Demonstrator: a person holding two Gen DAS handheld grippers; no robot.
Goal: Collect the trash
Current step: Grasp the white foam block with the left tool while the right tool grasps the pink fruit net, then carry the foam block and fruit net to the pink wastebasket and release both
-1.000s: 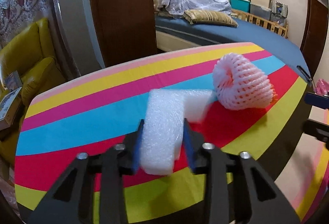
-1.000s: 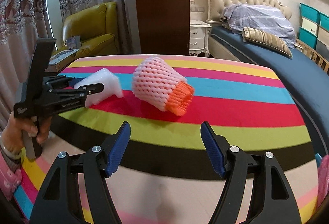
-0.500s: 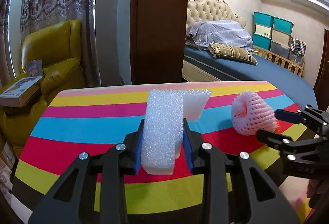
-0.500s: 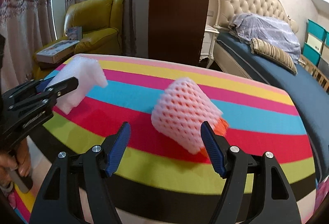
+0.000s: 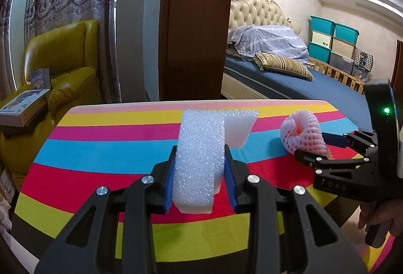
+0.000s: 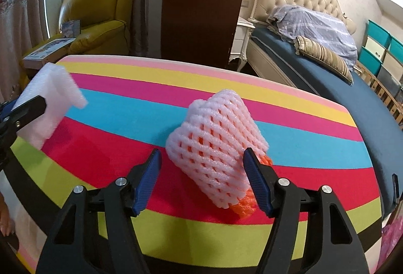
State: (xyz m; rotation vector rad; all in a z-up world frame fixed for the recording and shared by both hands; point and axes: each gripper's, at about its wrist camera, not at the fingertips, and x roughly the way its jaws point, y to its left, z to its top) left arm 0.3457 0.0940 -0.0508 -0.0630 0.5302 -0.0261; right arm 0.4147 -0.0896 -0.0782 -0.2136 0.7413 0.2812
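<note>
A: What does the left tool (image 5: 200,179) have?

B: It is clamped on a white foam block (image 5: 201,155), an L-shaped piece. The blue pads press its two sides, and the block sticks out past the fingers, lifted clear of the striped bench (image 5: 100,148). From the right wrist view the same block (image 6: 47,102) hangs at the left edge of the picture, above the bench's near-left corner.

A: And the right tool (image 6: 202,180)?

B: Its jaws are closing, and the pink foam fruit net (image 6: 216,150) lies between them. The right pad seems to be at the net's side; the left pad still has a gap to it. So it has no grip on it.

A: Where is the net, then?

B: It lies on its side on the bench (image 6: 314,148), across the red and blue stripes, with an orange net's edge poking out of its near end. In the left wrist view the net (image 5: 303,134) sits toward the bench's right side, with the right tool (image 5: 317,148) around it and a hand (image 5: 377,218) on its handle.

A: What is around?

B: A yellow armchair (image 5: 68,67) behind the bench on the left, and a bed (image 5: 302,82) on the right.
</note>
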